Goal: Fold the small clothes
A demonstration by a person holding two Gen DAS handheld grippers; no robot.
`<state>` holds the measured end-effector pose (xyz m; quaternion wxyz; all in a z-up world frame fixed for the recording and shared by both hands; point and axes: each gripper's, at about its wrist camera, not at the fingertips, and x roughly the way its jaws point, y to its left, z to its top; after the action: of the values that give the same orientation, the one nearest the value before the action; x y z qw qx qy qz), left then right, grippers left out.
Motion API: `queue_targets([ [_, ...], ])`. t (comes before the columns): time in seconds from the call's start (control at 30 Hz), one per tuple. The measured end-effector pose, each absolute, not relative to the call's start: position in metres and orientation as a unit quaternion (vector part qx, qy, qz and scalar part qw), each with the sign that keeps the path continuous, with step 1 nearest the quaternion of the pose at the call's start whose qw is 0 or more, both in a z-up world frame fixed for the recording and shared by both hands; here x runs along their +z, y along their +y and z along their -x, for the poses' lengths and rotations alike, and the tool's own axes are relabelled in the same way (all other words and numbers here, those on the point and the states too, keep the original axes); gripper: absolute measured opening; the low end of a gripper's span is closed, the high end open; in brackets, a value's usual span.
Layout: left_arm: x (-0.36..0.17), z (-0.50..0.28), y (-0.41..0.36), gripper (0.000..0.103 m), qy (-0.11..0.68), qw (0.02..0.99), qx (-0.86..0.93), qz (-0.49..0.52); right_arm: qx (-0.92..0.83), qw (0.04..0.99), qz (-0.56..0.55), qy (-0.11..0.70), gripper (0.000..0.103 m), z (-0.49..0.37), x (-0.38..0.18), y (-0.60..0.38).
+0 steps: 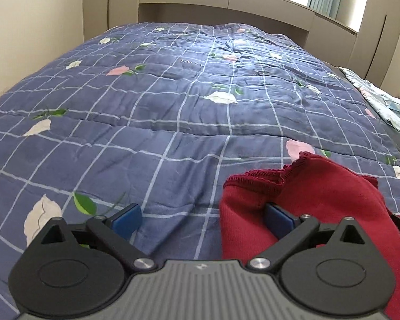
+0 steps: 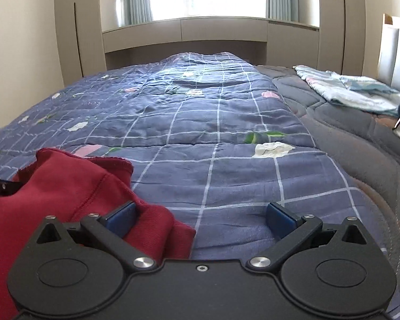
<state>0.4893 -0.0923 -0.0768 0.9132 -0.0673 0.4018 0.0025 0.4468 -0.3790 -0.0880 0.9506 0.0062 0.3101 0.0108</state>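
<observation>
A dark red knit garment lies bunched on the blue checked quilt, at the lower right of the left wrist view. My left gripper stands open just above the quilt; its right pad rests against a fold of the red cloth and its left pad is over bare quilt. In the right wrist view the same garment fills the lower left. My right gripper is open too, its left pad tucked against the cloth edge. Nothing is pinched in either gripper.
The quilt covers most of the bed. A grey padded mattress shows along the right side with a light blue crumpled blanket on it. Beige cabinets and a window stand at the far end, a wall on the left.
</observation>
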Motion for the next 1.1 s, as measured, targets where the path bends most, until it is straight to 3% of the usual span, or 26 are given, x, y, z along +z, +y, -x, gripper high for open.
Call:
queue_targets([
  [0.37,-0.038,-0.431,-0.098,0.103,0.368,0.927,-0.022,0.065,0.03,0.96,-0.053,0.273,0.102,-0.375,-0.054,-0.387],
  [0.7,-0.054,-0.361,-0.101,0.102,0.369,0.927,-0.044,0.057,-0.002,0.957,0.008,0.289,0.102,-0.302,-0.071,-0.382],
  [0.87,-0.054,-0.349,-0.084,0.102,0.383,0.915,-0.038,0.125,-0.008,0.957,0.002,0.29,0.102,-0.302,-0.076,-0.385],
  [1.1,-0.036,-0.328,-0.086,0.102,0.382,0.92,-0.035,0.081,0.023,0.97,-0.056,0.237,0.102,-0.272,-0.05,-0.382],
])
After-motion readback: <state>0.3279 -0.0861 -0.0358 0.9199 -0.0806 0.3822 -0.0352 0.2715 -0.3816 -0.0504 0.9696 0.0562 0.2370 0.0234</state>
